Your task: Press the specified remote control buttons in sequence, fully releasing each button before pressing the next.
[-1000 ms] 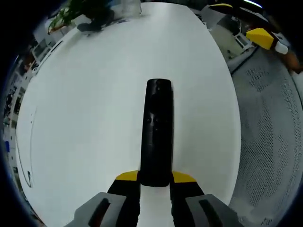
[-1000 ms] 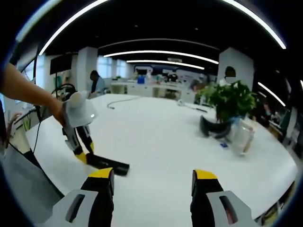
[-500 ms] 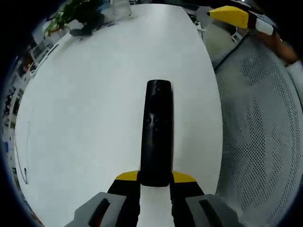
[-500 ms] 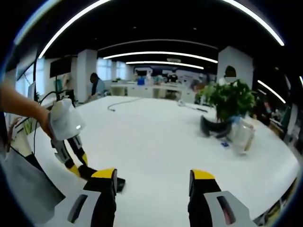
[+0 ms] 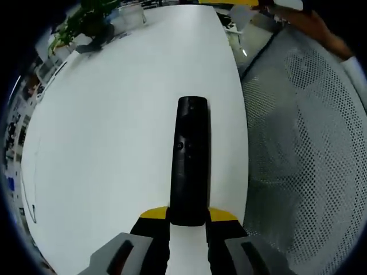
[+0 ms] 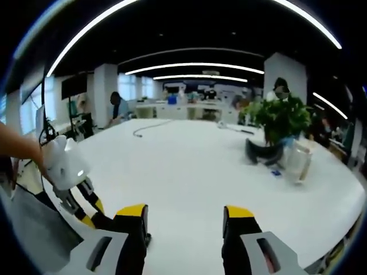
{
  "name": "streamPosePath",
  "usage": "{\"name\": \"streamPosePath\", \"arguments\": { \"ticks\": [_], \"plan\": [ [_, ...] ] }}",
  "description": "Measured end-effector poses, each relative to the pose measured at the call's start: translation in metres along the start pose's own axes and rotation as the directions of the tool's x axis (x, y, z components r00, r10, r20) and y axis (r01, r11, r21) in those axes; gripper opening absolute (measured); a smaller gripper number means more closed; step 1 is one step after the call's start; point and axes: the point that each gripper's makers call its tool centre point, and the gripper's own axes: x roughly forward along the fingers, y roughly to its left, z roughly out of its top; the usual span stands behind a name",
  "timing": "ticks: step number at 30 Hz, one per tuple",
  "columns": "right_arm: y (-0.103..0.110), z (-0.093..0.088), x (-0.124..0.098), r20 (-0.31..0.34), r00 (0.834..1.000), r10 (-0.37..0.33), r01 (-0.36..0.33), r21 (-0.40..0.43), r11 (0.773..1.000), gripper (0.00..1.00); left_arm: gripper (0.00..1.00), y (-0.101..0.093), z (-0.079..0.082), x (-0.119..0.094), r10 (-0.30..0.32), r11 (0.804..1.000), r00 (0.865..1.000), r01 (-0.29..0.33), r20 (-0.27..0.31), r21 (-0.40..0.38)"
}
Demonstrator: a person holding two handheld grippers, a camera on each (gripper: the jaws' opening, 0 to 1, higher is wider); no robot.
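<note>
Two yellow-tipped jaws of the left gripper (image 5: 188, 216) are clamping the near end of the black remote control (image 5: 190, 160), which is pointing straight ahead from them, lengthwise up the left gripper view. The remote is lying over the white table (image 5: 114, 126), close to that table's right edge, with a small ring of buttons facing up around its middle. Beyond the edge, a grey perforated mesh surface (image 5: 309, 149) is running alongside.

Seen from the right gripper view, the left gripper (image 6: 86, 215) is coming in from the left side, angled downward toward the tabletop (image 6: 189, 166), with a person's forearm (image 6: 17, 146) reaching in behind its pale housing. Its tips and the remote are sitting largely behind the right gripper's own left jaw.

The right gripper (image 6: 184, 213) is hanging with its jaws spread wide and nothing between them, looking level across the table.

That same view is also taking in the far side of the room: a potted green plant (image 6: 281, 117) near a clear glass container (image 6: 296, 163), and a dark cable (image 6: 146, 127) lying farther back. The left gripper view is catching the plant (image 5: 86, 20) at the table's far corner.
</note>
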Motion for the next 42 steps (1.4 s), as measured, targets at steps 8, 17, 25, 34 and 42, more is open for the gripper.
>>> {"name": "streamPosePath", "arguments": {
  "ticks": [8, 17, 25, 34, 42],
  "plan": [
    [0.003, -0.003, 0.003, -0.035, 0.999, 0.032, -0.031, 0.038, 0.999, 0.44, 0.22, -0.016, 0.002, -0.001, 0.025, 0.998, 0.999, -0.022, 0.045, -0.052],
    [0.016, 0.012, 0.015, -0.042, 0.992, 0.12, -0.111, 0.17, 0.979, 0.33, 0.23, -0.026, 0.003, -0.001, 0.036, 0.997, 0.996, -0.029, 0.083, -0.073],
    [0.02, -0.016, 0.04, -0.18, 0.973, 0.145, -0.104, 0.223, 0.969, 0.07, 0.24, -0.026, 0.003, -0.004, 0.051, 0.994, 0.978, -0.031, 0.203, -0.101],
    [0.03, -0.046, 0.05, -0.289, 0.94, 0.182, -0.121, 0.218, 0.968, 0.0, 0.24, -0.026, 0.005, -0.005, 0.113, 0.981, 0.911, -0.04, 0.397, -0.188],
    [0.057, -0.086, 0.043, -0.483, 0.812, 0.328, -0.167, 0.346, 0.923, 0.0, 0.24, -0.032, 0.013, -0.003, 0.102, 0.991, 0.901, -0.053, 0.422, -0.125]
  ]
}}
